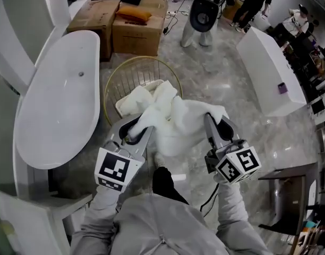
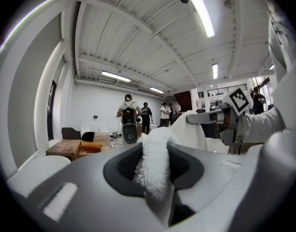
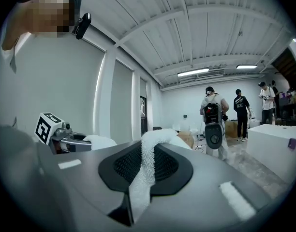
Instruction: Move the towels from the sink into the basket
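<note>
White terry cloth, thick and looped, is pinched in both claws. The left gripper (image 1: 135, 133) clamps one fold of the towel (image 1: 173, 122), and the right gripper (image 1: 211, 125) is closed tight on another edge. The towel hangs bunched and crumpled between them, over the near rim of the gold wire basket (image 1: 110, 84), which stands beside a white bathtub (image 1: 56, 100). Each gripper's cube (image 1: 118, 169) bears black-and-white square marker patterns. Brown cardboard boxes (image 1: 125, 20) stand beyond the basket.

white towel (image 1: 176, 122), gold wire basket (image 1: 131, 76), black-and-white patterned marker cubes (image 1: 118, 170).
</note>
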Tool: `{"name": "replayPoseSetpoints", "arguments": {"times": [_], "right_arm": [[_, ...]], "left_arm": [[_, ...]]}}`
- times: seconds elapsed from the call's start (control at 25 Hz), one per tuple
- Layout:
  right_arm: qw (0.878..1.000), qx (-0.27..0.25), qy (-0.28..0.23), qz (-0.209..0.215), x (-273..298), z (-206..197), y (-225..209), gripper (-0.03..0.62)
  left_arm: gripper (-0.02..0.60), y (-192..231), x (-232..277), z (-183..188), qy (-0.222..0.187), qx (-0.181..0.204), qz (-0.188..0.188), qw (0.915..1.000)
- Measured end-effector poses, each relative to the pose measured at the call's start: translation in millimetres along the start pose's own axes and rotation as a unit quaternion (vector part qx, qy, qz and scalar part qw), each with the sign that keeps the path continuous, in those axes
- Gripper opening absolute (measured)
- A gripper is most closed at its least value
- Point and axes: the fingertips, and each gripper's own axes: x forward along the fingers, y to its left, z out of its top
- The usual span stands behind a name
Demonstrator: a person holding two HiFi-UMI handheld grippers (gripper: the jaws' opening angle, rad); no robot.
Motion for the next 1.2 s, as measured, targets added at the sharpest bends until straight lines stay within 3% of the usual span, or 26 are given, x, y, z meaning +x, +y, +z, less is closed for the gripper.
{"name": "replayPoseSetpoints", "arguments": {"times": [0.16,0.28,0.4,0.48,0.6,0.72,0.84,0.96,1.12,1.2], "right_arm": [[0.999,-0.007,0.001,0.037,60.1,1.5,-26.8,0.037],[0.997,-0.009,0.012,0.08,108.7,-7.0,-44.7,0.036],[0.99,-0.015,0.048,0.135,156.0,-38.7,-54.2,0.037],[0.98,-0.027,0.089,0.174,186.7,-79.8,-56.2,0.037],[0.956,-0.041,0.191,0.217,223.0,-166.0,-56.2,0.037],[0.918,-0.048,0.308,0.244,240.2,-256.2,-53.5,0.037],[0.88,-0.06,0.39,0.265,250.1,-324.7,-47.5,0.037],[0.85,-0.061,0.447,0.27,259.8,-373.9,-40.5,0.037],[0.819,-0.058,0.513,0.25,277.4,-425.0,-44.6,0.037],[0.808,-0.062,0.532,0.246,284.9,-441.9,-47.6,0.037]], "left_arm": [[0.15,38.0,46.5,4.9,-0.001,0.003,0.032,0.9995],[0.15,67.8,84.4,-6.3,-0.001,-0.021,0.059,0.998],[0.15,87.5,122.0,-42.3,0.016,-0.055,0.077,0.9954],[0.15,93.0,144.4,-83.1,0.059,-0.068,0.09,0.9918],[0.152,90.6,171.4,-157.1,0.148,-0.086,0.095,0.9805],[0.155,84.5,185.8,-227.6,0.24,-0.086,0.086,0.963],[0.156,85.7,195.6,-278.9,0.305,-0.074,0.078,0.9464],[0.158,90.1,201.0,-316.5,0.343,-0.074,0.076,0.9335],[0.181,96.9,205.2,-356.8,0.371,-0.112,0.065,0.9196],[0.222,102.2,205.5,-369.6,0.376,-0.13,0.066,0.9152]]}}
